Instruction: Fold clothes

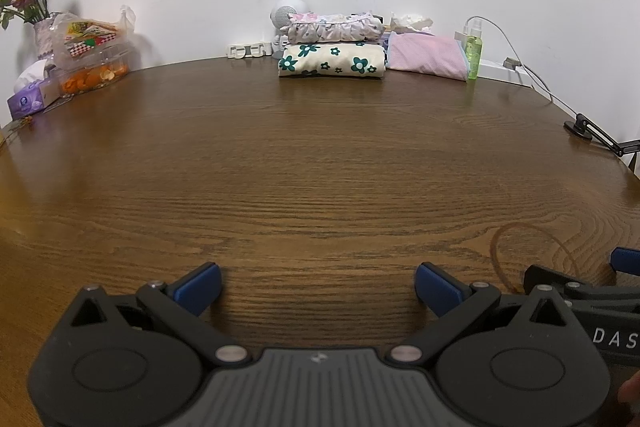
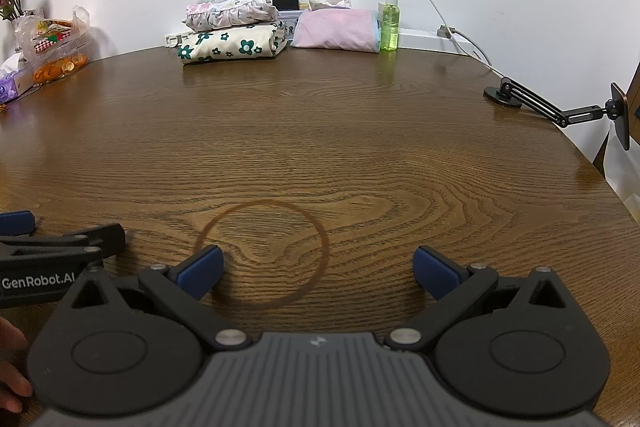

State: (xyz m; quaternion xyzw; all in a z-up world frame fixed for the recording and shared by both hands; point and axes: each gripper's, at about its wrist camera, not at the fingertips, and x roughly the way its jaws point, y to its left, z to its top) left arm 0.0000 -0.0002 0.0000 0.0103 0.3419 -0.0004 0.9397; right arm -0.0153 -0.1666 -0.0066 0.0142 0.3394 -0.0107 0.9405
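**Clearly nothing in hand, clothes far off**

From the left wrist, the left gripper point(image 1: 318, 285) gapes wide and empty over bare table point(image 1: 320, 167). A careless reach could topple the folded floral stack point(image 1: 332, 61) well ahead by the wall.

From the right wrist, the right gripper point(image 2: 318, 273) is likewise spread and empty. The stack lies far ahead to its left; the pink cloth point(image 2: 336, 29), seemingly folded, sits beside a spray bottle point(image 2: 389, 21) that a sweep could knock.

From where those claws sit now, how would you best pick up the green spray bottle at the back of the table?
Grip the green spray bottle around its straight body, below the narrow white sprayer. It stands upright, so come in level from the open front of the table. The pink folded cloth crowds its left side, and a white cable runs on its right, so the right tool, now open, probably suits best.
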